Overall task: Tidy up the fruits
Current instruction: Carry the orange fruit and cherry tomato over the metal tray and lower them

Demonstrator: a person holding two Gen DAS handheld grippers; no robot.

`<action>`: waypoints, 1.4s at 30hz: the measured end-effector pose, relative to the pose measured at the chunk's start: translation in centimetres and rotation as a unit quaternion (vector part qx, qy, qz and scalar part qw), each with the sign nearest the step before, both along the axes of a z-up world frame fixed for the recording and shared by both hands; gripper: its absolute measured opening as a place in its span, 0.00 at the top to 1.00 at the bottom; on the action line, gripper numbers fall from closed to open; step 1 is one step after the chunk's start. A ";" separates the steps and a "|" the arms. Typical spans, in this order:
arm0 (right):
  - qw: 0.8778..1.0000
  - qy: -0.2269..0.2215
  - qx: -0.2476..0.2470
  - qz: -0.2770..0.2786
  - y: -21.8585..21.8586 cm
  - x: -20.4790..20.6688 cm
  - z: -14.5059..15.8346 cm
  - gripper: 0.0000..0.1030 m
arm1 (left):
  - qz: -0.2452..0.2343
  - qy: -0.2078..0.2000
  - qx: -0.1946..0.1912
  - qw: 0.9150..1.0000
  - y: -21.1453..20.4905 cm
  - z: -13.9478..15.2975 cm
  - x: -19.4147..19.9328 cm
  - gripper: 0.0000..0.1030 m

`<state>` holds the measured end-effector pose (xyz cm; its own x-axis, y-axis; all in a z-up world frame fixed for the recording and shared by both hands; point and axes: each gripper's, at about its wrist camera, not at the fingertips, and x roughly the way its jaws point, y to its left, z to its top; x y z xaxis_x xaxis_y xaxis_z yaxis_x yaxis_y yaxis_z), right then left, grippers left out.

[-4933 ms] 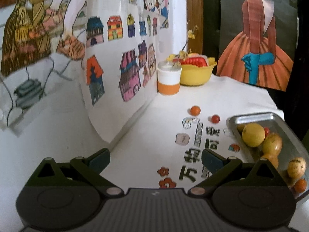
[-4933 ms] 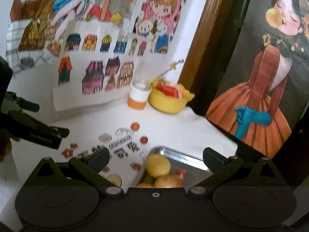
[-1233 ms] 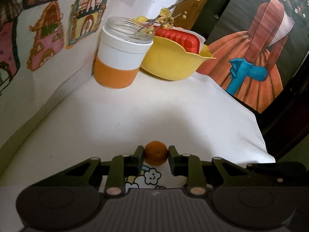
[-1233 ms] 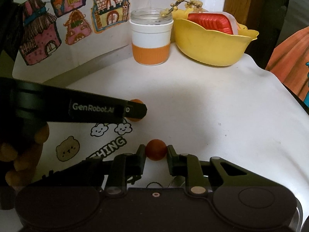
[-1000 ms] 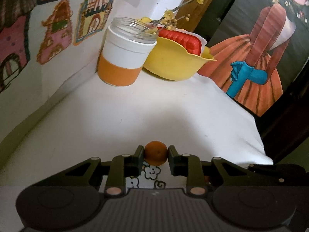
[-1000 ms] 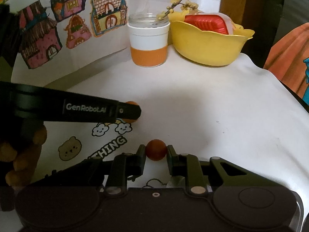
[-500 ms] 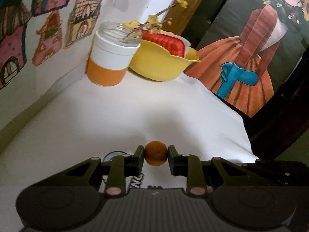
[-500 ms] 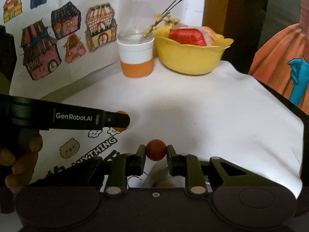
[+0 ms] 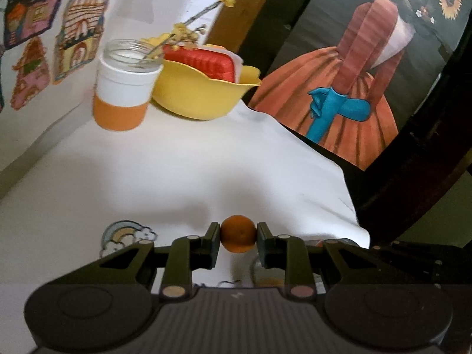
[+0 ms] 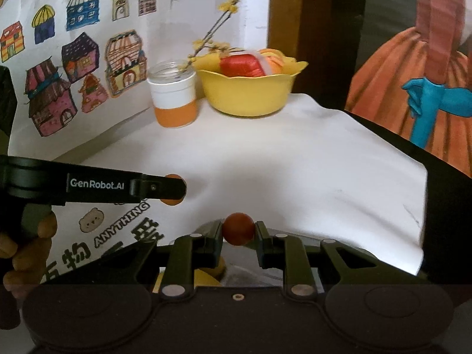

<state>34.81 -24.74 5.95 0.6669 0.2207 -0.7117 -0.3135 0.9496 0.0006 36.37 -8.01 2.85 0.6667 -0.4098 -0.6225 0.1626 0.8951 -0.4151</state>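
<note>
My left gripper (image 9: 238,233) is shut on a small orange fruit (image 9: 238,234), held above the white tablecloth (image 9: 177,174). Seen from the right wrist view, the same left gripper (image 10: 172,188) comes in from the left with the small orange fruit (image 10: 173,177) peeking out behind its tip. A small red fruit (image 10: 238,228) sits clamped in my right gripper (image 10: 238,230), over the far edge of the metal tray (image 10: 244,261). A yellow fruit (image 10: 203,277) lies in the tray, mostly hidden behind the left finger of my right gripper.
An orange-and-white jar (image 9: 125,84) with a flowering twig and a yellow bowl (image 9: 200,93) holding a red object stand at the back by the wall. House drawings cover the wall at left. The cloth's right edge (image 10: 421,206) drops off. A hand (image 10: 26,244) holds the left gripper.
Both grippers have lifted and drawn back from the jar and bowl, each still clamped on its fruit. The tray edge has come into view under the right gripper.
</note>
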 end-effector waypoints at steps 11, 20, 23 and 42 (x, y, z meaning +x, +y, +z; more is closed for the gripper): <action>0.999 -0.005 0.000 -0.032 -3.4 -1.7 0.2 0.76 | -0.024 -0.002 -0.001 1.000 -3.5 0.4 -0.6 0.72; 0.998 -0.007 0.008 -0.056 -6.0 -3.0 -0.2 0.76 | -0.048 0.004 0.013 0.999 -6.3 0.1 -1.2 0.72; 0.998 -0.006 0.009 -0.058 -6.3 -3.3 -0.4 0.76 | -0.054 0.004 0.017 0.998 -7.1 0.0 -1.3 0.72; 0.997 0.013 0.016 -0.075 -7.9 -5.2 -2.2 0.76 | -0.068 0.023 0.040 0.997 -9.6 -1.3 -1.8 0.72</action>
